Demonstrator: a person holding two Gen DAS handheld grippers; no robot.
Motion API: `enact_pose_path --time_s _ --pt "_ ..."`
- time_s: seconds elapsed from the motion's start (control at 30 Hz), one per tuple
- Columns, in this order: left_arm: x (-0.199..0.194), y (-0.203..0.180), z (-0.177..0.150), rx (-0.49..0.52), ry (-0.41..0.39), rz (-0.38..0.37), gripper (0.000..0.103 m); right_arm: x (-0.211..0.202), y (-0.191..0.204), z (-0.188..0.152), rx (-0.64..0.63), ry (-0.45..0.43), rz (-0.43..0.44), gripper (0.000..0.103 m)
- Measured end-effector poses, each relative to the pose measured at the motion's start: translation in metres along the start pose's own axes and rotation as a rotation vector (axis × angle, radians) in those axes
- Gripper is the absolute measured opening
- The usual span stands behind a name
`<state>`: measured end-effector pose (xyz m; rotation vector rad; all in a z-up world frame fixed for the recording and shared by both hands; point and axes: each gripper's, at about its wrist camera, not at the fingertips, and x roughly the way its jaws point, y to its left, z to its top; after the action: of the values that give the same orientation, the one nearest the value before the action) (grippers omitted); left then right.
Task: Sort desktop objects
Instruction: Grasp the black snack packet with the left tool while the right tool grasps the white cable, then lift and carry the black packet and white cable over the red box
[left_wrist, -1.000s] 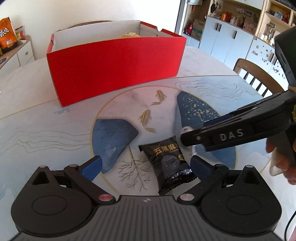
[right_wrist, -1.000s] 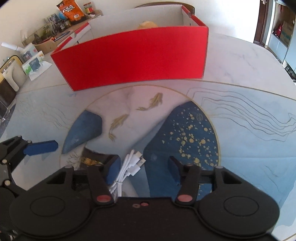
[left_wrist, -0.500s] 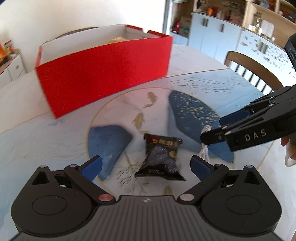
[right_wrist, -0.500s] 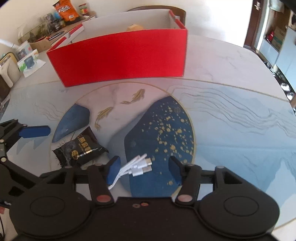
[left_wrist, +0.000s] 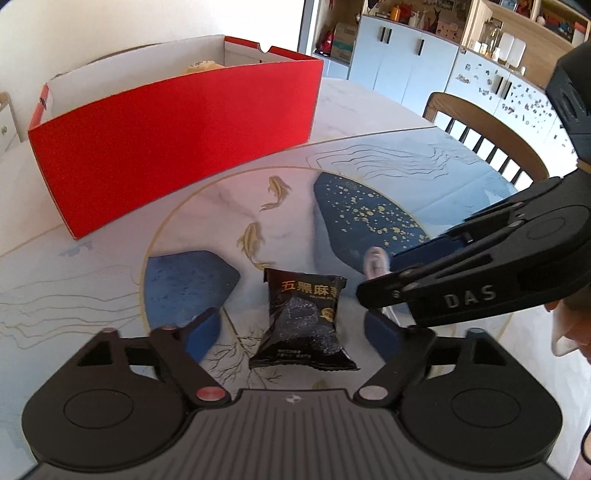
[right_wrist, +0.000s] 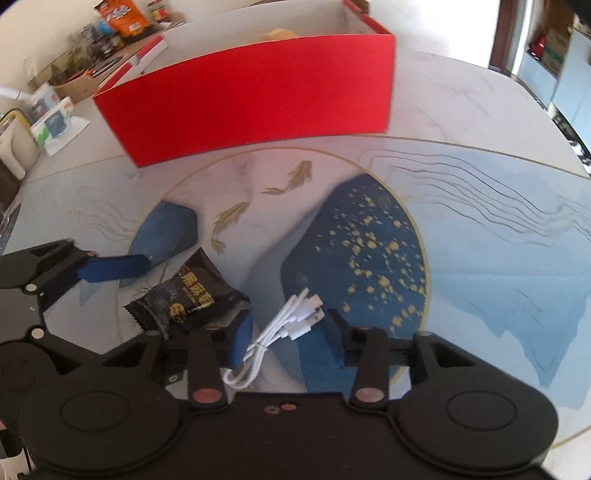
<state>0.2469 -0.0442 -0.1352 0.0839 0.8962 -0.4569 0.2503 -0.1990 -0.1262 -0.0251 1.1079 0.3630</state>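
Both sets of jaws have just been closing, neither yet clenched: left gripper (left_wrist: 291, 326) straddles black snack packet (left_wrist: 303, 319) (gold "五黑麻…"), right gripper (right_wrist: 286, 334), marked "DAS", straddles white cable (right_wrist: 284, 326); pick step, next squeeze, lift to red box (left_wrist: 173, 136) ahead.

The box (left_wrist: 177, 147) walls off the far tabletop (right_wrist: 480, 266) — bare on the right. Near, the packet (left_wrist: 301, 321) and cable (right_wrist: 280, 332) lie close, and the right hand-held gripper (left_wrist: 373, 291) crowds the left hand-held gripper (left_wrist: 295, 332) — little room between.
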Motion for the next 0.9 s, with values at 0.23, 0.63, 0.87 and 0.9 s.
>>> enact_pose_path --time_s 0.23,0.63,0.87,0.9 --pt "0.000 -0.002 0.001 -0.008 0.004 -0.032 0.044 0.005 0.009 0.005 -0.050 0.006 0.007 0.021" --pt "-0.013 0.008 0.002 -0.062 -0.025 -0.020 0.034 -0.008 0.006 0.003 -0.029 -0.027 0.013 0.017" --pt "-0.030 0.010 0.008 -0.101 -0.058 -0.012 0.034 -0.029 0.006 0.007 -0.017 -0.070 0.032 0.017" --pt "-0.033 0.011 0.009 -0.105 -0.063 -0.006 0.034 -0.031 0.007 0.008 -0.019 -0.074 0.034 0.017"
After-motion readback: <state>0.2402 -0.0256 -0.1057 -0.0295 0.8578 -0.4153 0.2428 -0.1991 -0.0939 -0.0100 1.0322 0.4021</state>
